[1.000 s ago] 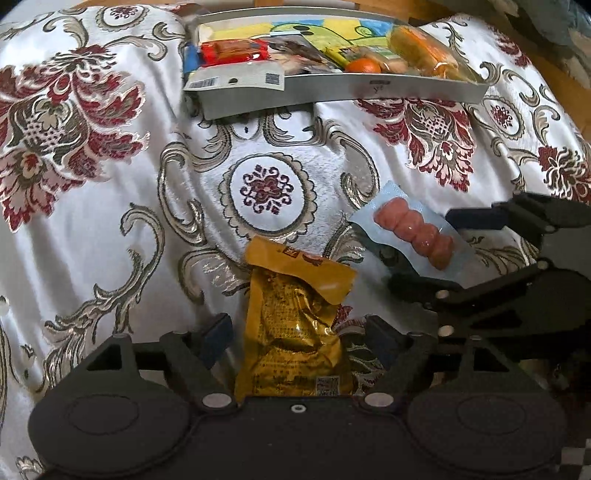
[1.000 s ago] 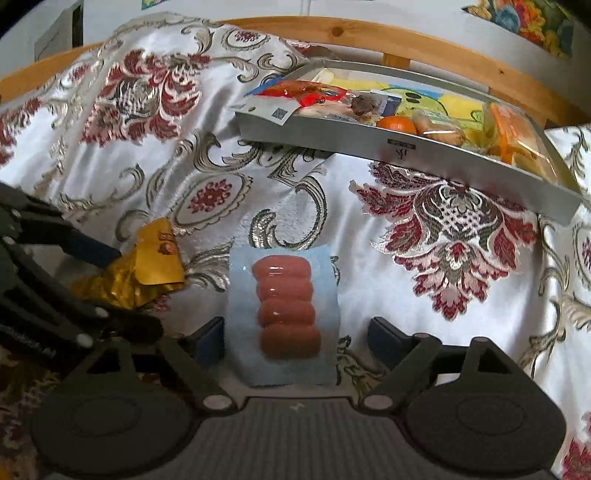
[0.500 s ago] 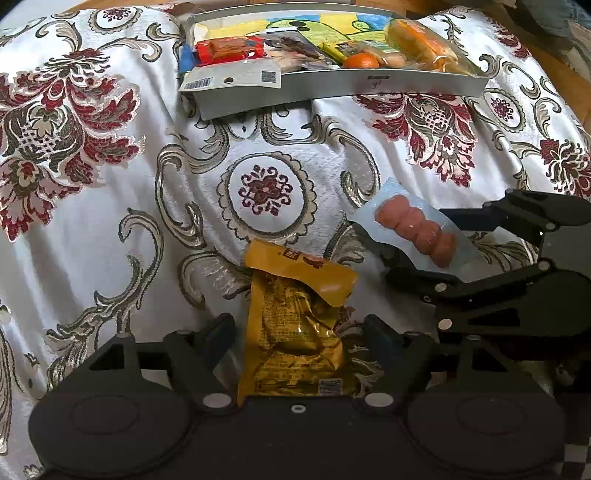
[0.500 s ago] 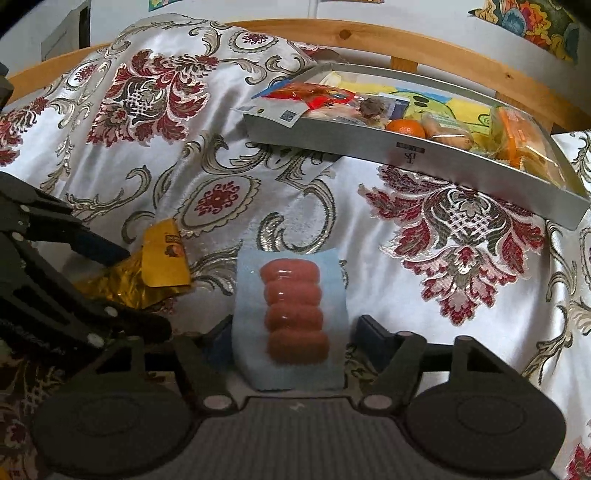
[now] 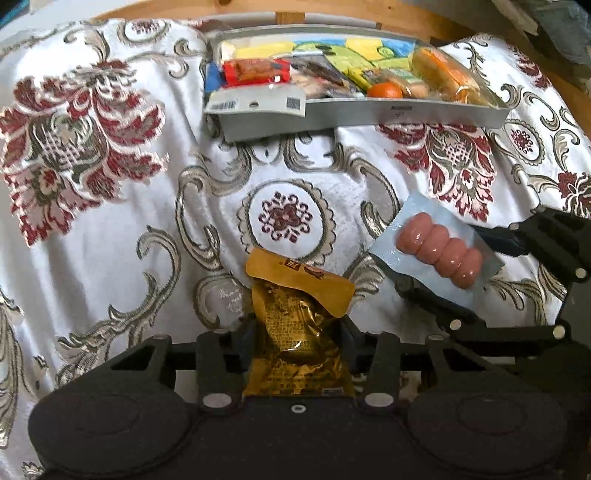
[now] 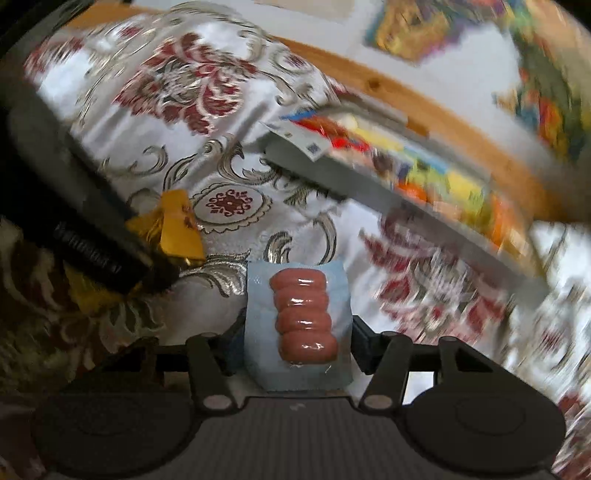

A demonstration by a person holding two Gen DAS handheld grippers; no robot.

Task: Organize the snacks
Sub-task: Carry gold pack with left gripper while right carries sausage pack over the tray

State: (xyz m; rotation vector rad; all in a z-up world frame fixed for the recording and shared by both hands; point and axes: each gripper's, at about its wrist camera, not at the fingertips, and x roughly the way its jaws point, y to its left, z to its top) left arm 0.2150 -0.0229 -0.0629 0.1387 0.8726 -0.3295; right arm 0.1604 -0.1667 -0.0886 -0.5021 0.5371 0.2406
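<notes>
Snacks fill the grey tray (image 5: pixel 369 110) at 12 o'clock in the left wrist view: a red packet (image 5: pixel 255 71), a tangerine (image 5: pixel 385 90), an orange-coloured bag (image 5: pixel 445 75) and yellow and green wrappers, with a white barcode label (image 5: pixel 255 104) hanging over the tray's near left wall. The tray lies on a white bed cover (image 5: pixel 122 221) with red and grey floral patterns, and a wooden bed frame (image 5: pixel 288 16) runs behind it. At 6 o'clock the left gripper (image 5: pixel 295 347) is clamped on a gold foil snack packet (image 5: pixel 295 332), whose yellow top flap bends over toward 12 o'clock. At 3 o'clock the right gripper (image 5: pixel 443 273) holds a pale blue sausage pack (image 5: pixel 436 251) with four pink sausages in a row, lifted clear of the cover and well short of the tray.

In the right wrist view, blurred on its right side, the sausage pack (image 6: pixel 299 325) stands between the right gripper's (image 6: pixel 297 347) fingers at 6 o'clock, pinched at both edges. The left gripper (image 6: pixel 147 258) reaches in from 9 o'clock with the gold packet (image 6: pixel 177 232) in its grip. The tray (image 6: pixel 369 192) stretches from 12 toward 3 o'clock on the bed cover (image 6: pixel 177 88), its contents a smear of colours, with the wooden frame (image 6: pixel 406 99) beyond it.
</notes>
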